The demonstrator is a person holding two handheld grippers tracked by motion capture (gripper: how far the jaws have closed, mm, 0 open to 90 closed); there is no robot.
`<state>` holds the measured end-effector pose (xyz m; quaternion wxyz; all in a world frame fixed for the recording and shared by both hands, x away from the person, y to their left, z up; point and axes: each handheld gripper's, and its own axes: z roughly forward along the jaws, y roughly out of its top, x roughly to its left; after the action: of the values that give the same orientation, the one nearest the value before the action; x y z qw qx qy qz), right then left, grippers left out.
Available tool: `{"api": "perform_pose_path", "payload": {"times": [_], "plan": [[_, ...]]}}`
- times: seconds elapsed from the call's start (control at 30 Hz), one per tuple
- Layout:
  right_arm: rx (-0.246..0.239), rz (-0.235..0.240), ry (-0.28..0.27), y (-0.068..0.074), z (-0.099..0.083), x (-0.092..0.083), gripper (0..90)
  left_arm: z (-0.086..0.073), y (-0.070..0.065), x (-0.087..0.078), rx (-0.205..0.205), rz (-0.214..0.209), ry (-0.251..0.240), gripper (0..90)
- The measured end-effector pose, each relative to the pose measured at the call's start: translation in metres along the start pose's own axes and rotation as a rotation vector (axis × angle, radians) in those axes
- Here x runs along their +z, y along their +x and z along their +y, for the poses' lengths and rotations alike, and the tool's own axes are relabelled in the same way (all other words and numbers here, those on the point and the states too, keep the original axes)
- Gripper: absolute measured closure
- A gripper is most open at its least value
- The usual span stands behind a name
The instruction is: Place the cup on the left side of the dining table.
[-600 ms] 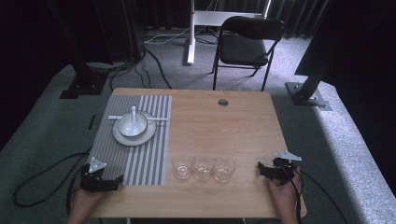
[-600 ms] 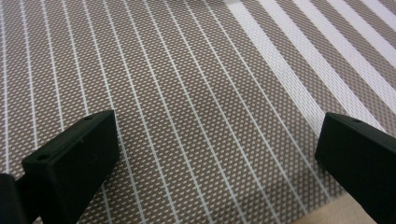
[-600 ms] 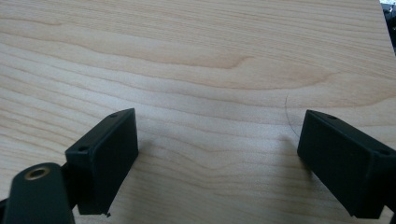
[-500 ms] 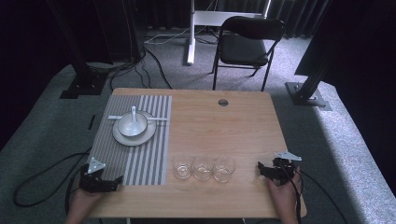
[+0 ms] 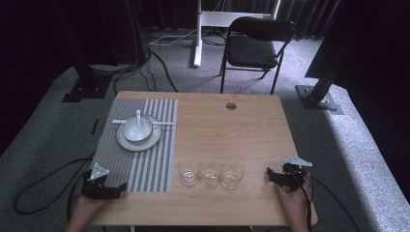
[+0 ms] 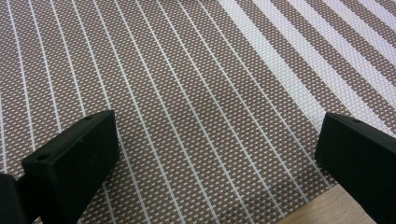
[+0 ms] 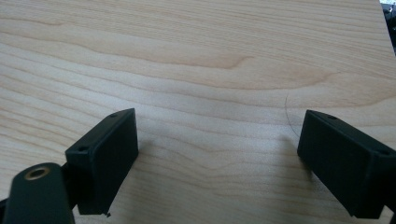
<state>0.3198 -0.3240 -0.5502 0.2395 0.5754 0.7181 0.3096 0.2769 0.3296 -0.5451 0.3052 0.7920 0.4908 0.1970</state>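
Observation:
Three empty clear glasses [image 5: 210,174] stand in a row near the front edge of the wooden table [image 5: 232,130]. On a striped placemat [image 5: 154,159] at the left, a white plate [image 5: 126,142] carries a white bowl [image 5: 137,129] with a spoon [image 5: 139,118] in it. My left gripper [image 5: 120,189] rests over the placemat's front corner, its jaws wide apart above the weave [image 6: 187,93] with nothing between them. My right gripper [image 5: 270,176] lies to the right of the glasses. It is open too, with bare wood [image 7: 187,56] between the jaws.
A pale utensil [image 5: 164,124] lies across the placemat behind the plate. A round cable hole [image 5: 231,106] sits near the table's far edge. A black chair [image 5: 256,43] stands beyond the table, and dark stand bases and cables lie on the carpet around it.

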Motion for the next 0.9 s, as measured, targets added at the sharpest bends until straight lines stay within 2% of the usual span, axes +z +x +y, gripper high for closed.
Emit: {"api": "perform_pose_path", "payload": {"times": [0.17,0.2,0.23,0.3,0.57,0.6,0.83,0.9], "plan": [[0.000,0.000,0.000,0.000,0.000,0.000,11.8,0.001,-0.001,0.001,0.022,-0.001,-0.012,0.2],[0.000,0.000,0.000,0.000,0.000,0.000,11.8,0.002,-0.001,0.000,0.023,-0.006,-0.017,0.2],[0.000,0.000,0.000,0.000,0.000,0.000,11.8,0.003,-0.002,0.000,0.025,-0.028,-0.023,0.3],[0.000,0.000,0.000,0.000,0.000,0.000,11.8,0.006,-0.004,-0.001,0.038,-0.030,-0.028,0.3],[0.000,0.000,-0.001,0.000,0.000,0.000,11.8,0.010,-0.010,-0.004,0.048,-0.064,-0.020,0.3],[0.000,0.000,-0.001,0.000,0.000,0.000,11.8,0.011,-0.011,-0.005,0.048,-0.080,-0.023,0.3],[0.000,0.000,0.000,0.000,0.000,0.000,11.8,0.019,-0.022,-0.009,0.078,-0.093,-0.056,0.3],[0.000,0.000,0.000,0.000,0.000,0.000,11.8,0.022,-0.025,-0.010,0.086,-0.109,-0.059,0.3]]}}
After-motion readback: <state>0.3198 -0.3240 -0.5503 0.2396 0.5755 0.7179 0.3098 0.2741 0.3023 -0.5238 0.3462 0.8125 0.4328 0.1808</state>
